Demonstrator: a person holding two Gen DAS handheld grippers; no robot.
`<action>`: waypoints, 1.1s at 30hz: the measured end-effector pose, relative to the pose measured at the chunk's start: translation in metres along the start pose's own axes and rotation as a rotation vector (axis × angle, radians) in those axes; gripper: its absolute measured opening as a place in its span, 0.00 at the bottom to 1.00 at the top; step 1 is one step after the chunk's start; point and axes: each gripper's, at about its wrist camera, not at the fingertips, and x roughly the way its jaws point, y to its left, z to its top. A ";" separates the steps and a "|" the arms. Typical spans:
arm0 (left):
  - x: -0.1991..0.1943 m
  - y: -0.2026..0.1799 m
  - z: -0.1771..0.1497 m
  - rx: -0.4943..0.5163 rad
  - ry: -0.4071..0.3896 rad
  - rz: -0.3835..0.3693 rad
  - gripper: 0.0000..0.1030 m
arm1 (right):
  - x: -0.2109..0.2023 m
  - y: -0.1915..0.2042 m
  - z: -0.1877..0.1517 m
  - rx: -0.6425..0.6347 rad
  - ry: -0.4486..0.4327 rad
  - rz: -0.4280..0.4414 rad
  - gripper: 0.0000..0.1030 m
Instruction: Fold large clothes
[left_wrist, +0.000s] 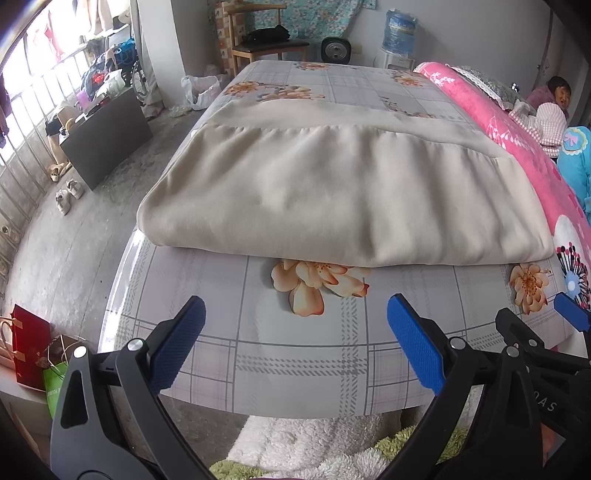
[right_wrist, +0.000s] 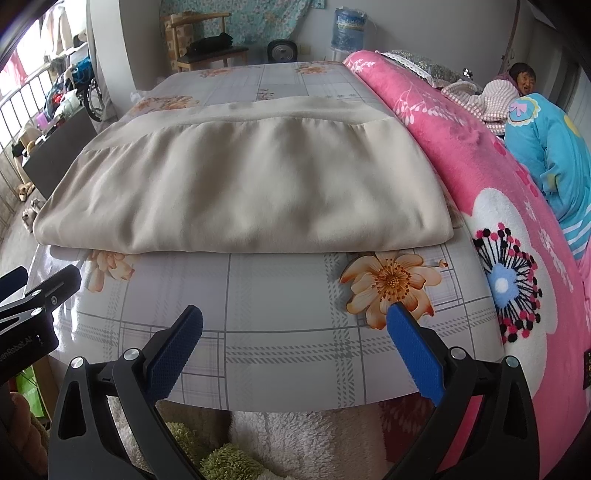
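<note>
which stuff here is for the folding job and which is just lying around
Job: beige garment, left gripper, right gripper, both open.
Lying about: pink blanket, wooden chair, water jug, shoes, red bag.

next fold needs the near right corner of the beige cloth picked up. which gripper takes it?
Right. The right gripper, open and empty, faces the beige cloth with that corner just ahead to its right. The left gripper, also open, sits nearer the cloth's left half, so it would have to cross over.
</note>
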 end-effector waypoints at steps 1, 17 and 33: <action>0.000 0.000 0.000 0.002 -0.001 0.001 0.92 | 0.000 0.000 0.000 0.001 0.000 0.000 0.94; 0.001 -0.001 0.002 0.004 0.002 0.004 0.92 | 0.002 -0.001 0.001 0.002 0.004 0.001 0.94; 0.001 -0.001 0.001 0.004 0.001 0.005 0.92 | 0.002 -0.001 0.001 0.003 0.005 0.001 0.94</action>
